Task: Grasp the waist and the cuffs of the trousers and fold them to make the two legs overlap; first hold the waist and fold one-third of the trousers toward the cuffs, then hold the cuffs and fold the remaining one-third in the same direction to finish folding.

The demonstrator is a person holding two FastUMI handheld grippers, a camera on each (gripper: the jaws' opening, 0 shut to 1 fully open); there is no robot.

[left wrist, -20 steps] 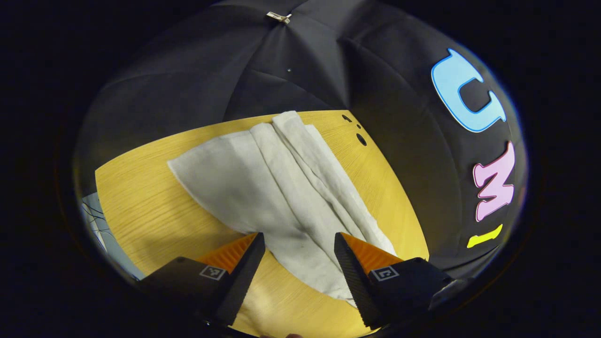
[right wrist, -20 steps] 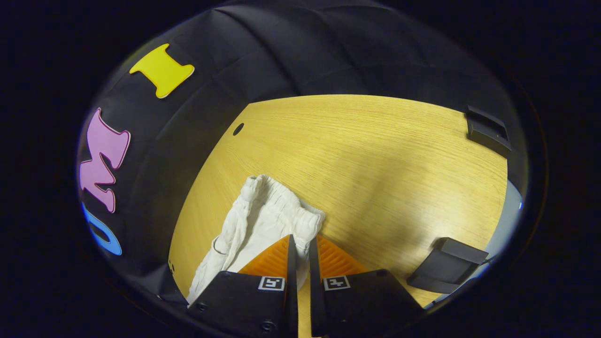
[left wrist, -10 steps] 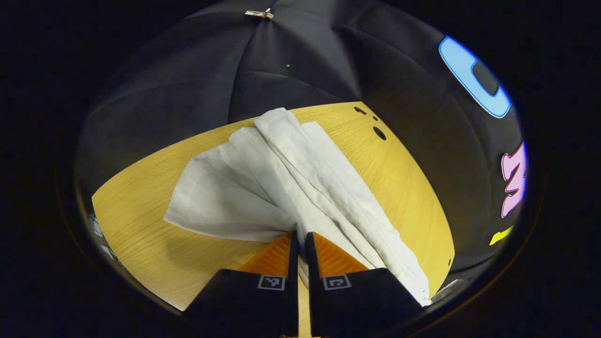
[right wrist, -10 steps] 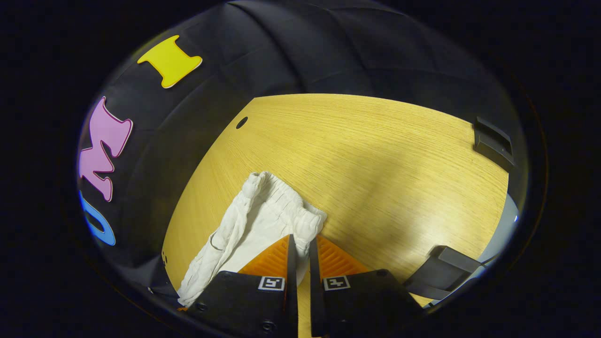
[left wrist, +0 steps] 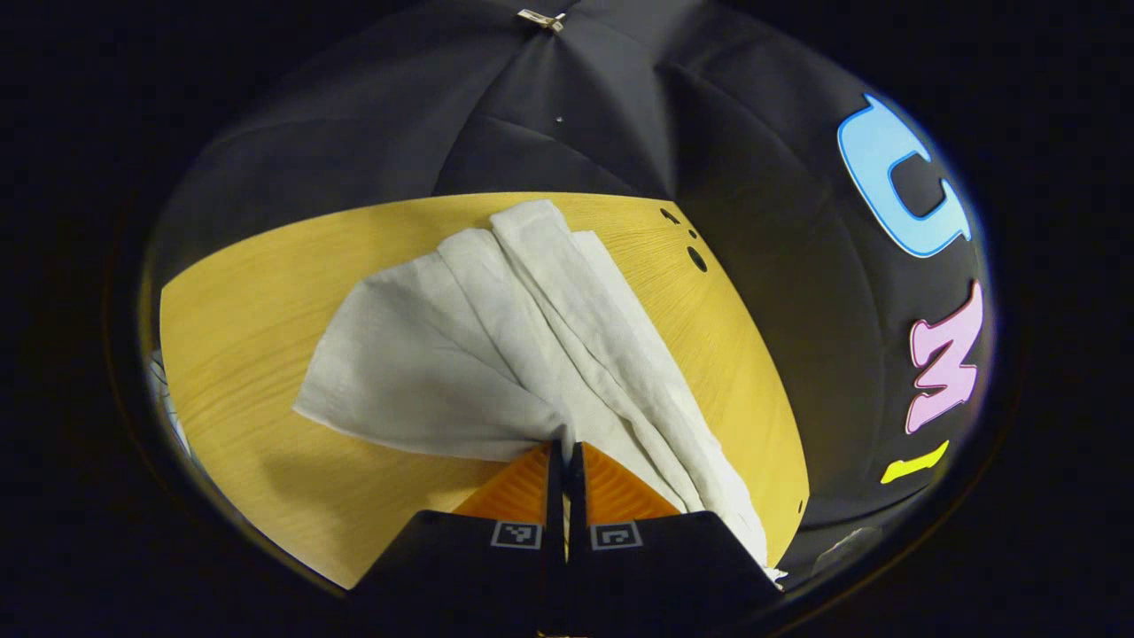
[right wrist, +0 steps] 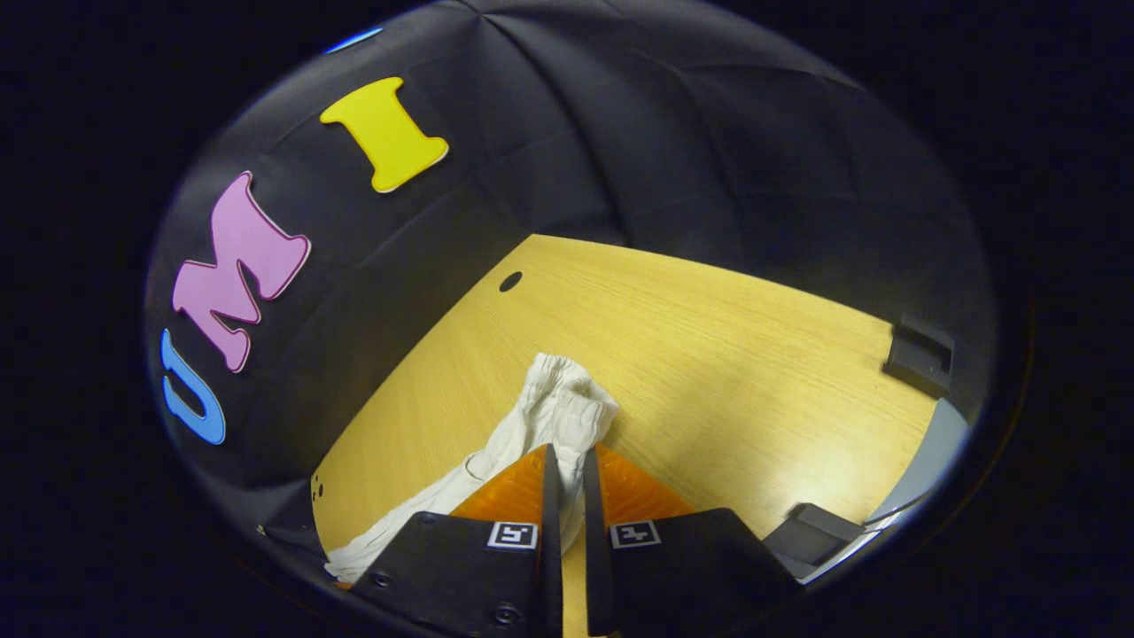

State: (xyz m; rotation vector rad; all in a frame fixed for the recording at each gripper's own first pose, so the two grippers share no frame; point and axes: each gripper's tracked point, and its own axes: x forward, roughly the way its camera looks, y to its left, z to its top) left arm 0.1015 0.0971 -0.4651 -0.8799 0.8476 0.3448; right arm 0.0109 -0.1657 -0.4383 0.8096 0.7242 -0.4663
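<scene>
White trousers [left wrist: 496, 354] lie on a yellow wooden table [left wrist: 239, 354]. In the left gripper view the two legs fan away from me, one spread to the left, one bunched to the right. My left gripper [left wrist: 564, 452] is shut on the near edge of the cloth, which rises in folds from the pinch. In the right gripper view the gathered elastic waist [right wrist: 567, 412] stands up off the table [right wrist: 709, 372], with my right gripper [right wrist: 564, 456] shut on it. The rest of the cloth trails down to the lower left.
Dark round holes [left wrist: 697, 259] mark the table's far right corner in the left gripper view; one hole [right wrist: 510, 282] shows in the right gripper view. Black brackets [right wrist: 921, 354] [right wrist: 811, 527] sit on the table's right edge. Black cloth walls stand close behind the table.
My left gripper was open over the trouser leg a second ago and has shut on the cloth. My right gripper has lifted and tilted up with the waist, which now looks narrower.
</scene>
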